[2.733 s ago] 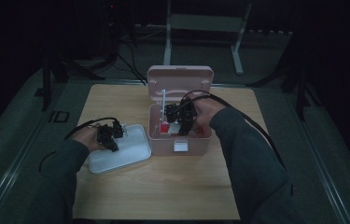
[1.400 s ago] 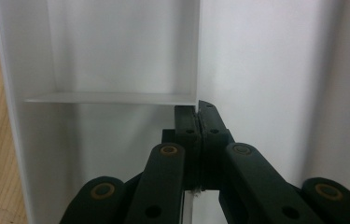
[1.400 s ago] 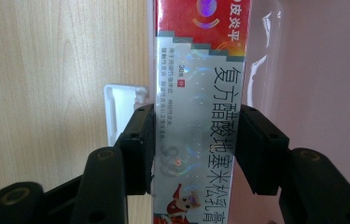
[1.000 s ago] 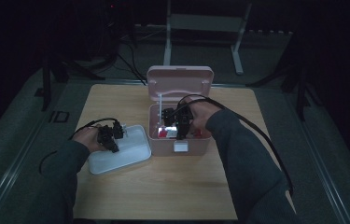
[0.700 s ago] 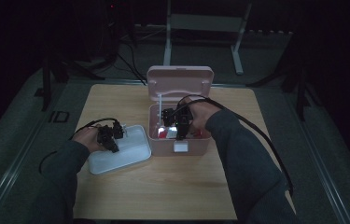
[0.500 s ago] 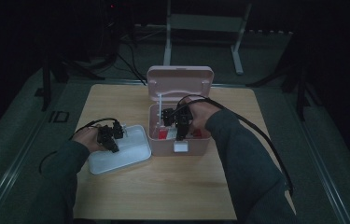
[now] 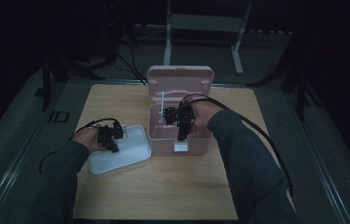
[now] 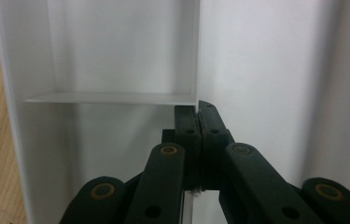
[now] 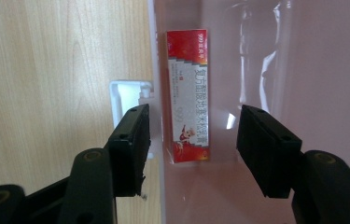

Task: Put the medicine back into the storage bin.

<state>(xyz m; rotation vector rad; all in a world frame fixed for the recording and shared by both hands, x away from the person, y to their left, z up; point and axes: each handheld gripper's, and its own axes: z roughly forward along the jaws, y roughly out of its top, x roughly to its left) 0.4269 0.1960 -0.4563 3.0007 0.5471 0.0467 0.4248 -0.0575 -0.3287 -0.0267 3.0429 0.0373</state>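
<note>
From above, the pink box (image 7: 178, 135) stands open on the desk (image 7: 163, 186), the white tray (image 7: 119, 151) beside it. The left hand-held gripper (image 8: 197, 112) pinches the tray's divider. The right hand-held gripper (image 9: 191, 140), jaws just opened, straddles the box wall, the red carton (image 9: 189, 93) lying loose inside.

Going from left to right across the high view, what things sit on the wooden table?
Left gripper → white tray → pink box → right gripper, over the box.
</note>
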